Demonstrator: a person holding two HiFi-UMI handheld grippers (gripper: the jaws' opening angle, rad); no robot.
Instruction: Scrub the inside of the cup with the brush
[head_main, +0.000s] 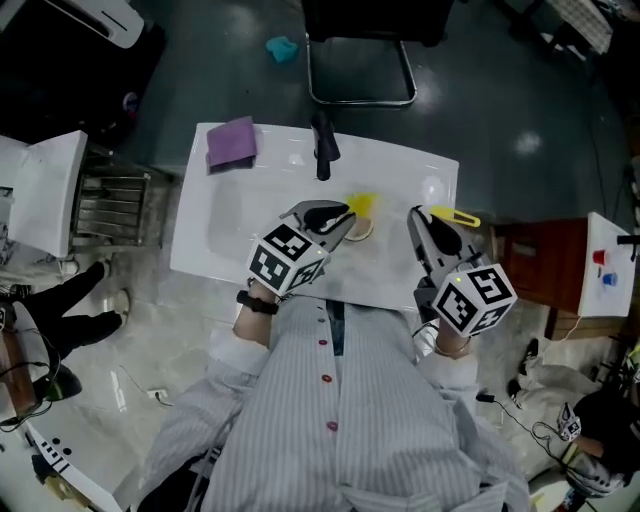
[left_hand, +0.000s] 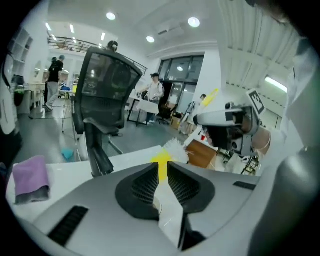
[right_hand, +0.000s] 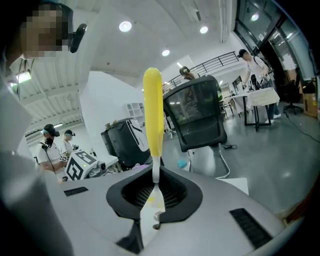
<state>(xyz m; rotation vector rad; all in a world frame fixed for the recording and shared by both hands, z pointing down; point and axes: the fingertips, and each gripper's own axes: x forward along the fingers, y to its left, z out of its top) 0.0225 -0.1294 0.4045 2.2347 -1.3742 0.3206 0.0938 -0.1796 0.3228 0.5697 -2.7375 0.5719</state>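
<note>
White sink (head_main: 235, 245) below; left fingers (left_hand: 144, 186) clamp yellow brush (left_hand: 162, 164), right fingers (right_hand: 176, 192) pinch yellow-handled tool (right_hand: 152, 110)

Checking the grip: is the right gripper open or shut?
Shut: the right gripper's jaws pinch the white stem of the upright yellow handle.
</note>
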